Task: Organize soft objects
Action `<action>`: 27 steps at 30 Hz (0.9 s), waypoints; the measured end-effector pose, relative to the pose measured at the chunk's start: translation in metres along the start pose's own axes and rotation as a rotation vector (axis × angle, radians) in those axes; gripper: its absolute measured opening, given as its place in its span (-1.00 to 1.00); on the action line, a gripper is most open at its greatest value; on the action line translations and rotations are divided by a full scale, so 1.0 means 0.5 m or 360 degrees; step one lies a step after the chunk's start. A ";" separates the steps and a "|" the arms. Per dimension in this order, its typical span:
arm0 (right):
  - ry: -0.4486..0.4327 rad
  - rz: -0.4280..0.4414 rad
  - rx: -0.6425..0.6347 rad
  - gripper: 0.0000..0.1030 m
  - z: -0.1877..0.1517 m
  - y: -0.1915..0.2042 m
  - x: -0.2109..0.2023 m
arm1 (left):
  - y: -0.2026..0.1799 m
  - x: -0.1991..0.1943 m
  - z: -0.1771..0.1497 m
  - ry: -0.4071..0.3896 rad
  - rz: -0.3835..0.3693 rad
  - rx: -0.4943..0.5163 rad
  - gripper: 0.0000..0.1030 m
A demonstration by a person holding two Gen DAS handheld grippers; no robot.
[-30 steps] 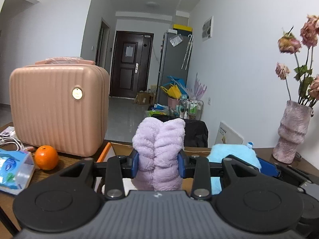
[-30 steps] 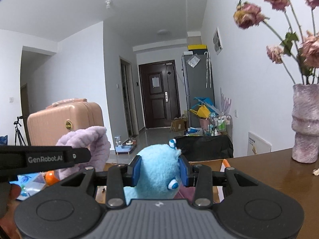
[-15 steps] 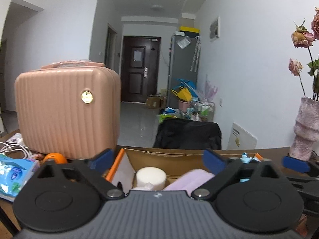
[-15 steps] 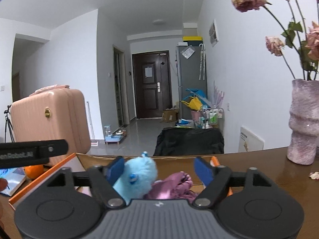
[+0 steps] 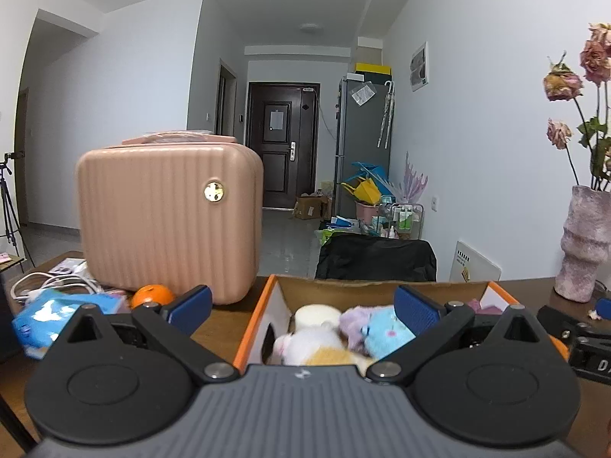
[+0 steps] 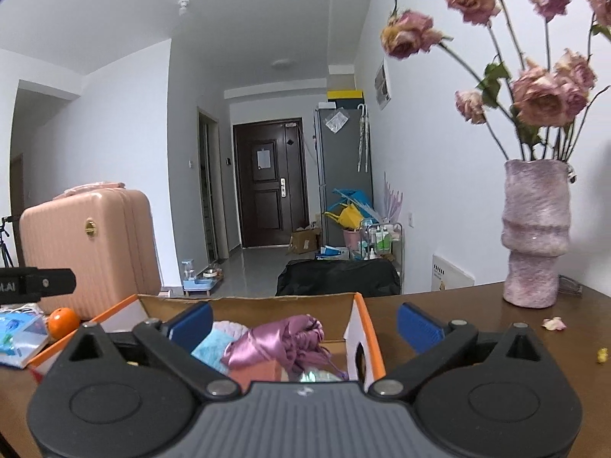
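Comparing against the view a second ago, both tools have let go of their loads. The left hand-held gripper [image 5: 301, 303], which then clamped a lilac plush, now stands spread wide with nothing between its blue pads; the lilac plush [image 5: 353, 322] lies inside the cardboard box [image 5: 252, 316] beside a light-blue plush [image 5: 389, 334] and a white-and-orange plush [image 5: 309, 345], with a white roll [image 5: 317, 315] at 12 o'clock of them. The right hand-held gripper [image 6: 303, 324], which earlier pinched the blue toy, is likewise released and empty; in its view the blue plush [image 6: 212, 347] rests in the box at 9 o'clock of a bunched purple satin cloth [image 6: 282, 339]. The box sits on the brown tabletop [image 6: 477, 313]. A pink ribbed case [image 5: 168, 221] stands at 10 o'clock of the box, with an orange [image 5: 152, 294] at its foot and a tissue pack [image 5: 57, 315] further left. A pink vase [image 6: 534, 236] of dried roses stands at 2 o'clock, well apart from the box.
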State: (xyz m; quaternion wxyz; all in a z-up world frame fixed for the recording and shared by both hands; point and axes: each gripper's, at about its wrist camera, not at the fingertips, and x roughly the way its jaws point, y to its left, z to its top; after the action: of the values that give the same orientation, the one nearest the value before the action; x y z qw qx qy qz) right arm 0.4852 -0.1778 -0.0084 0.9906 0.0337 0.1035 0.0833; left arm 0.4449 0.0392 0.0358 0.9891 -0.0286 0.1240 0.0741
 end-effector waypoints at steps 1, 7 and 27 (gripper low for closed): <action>-0.0007 0.0002 -0.0006 1.00 -0.005 -0.001 -0.019 | 0.004 -0.018 -0.005 0.0001 0.0000 0.0006 1.00; -0.0028 0.0021 -0.0076 1.00 -0.032 0.009 -0.132 | 0.025 -0.122 -0.031 0.0019 -0.0018 0.0011 1.00; 0.0003 0.0146 -0.0104 1.00 -0.072 0.043 -0.565 | 0.068 -0.526 -0.140 0.0026 -0.0177 0.0074 1.00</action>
State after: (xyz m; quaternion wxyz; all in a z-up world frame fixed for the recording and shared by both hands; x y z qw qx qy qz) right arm 0.2016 -0.2036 0.0144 0.9862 0.0060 0.1001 0.1319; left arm 0.1710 0.0311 0.0323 0.9911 -0.0130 0.1319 0.0157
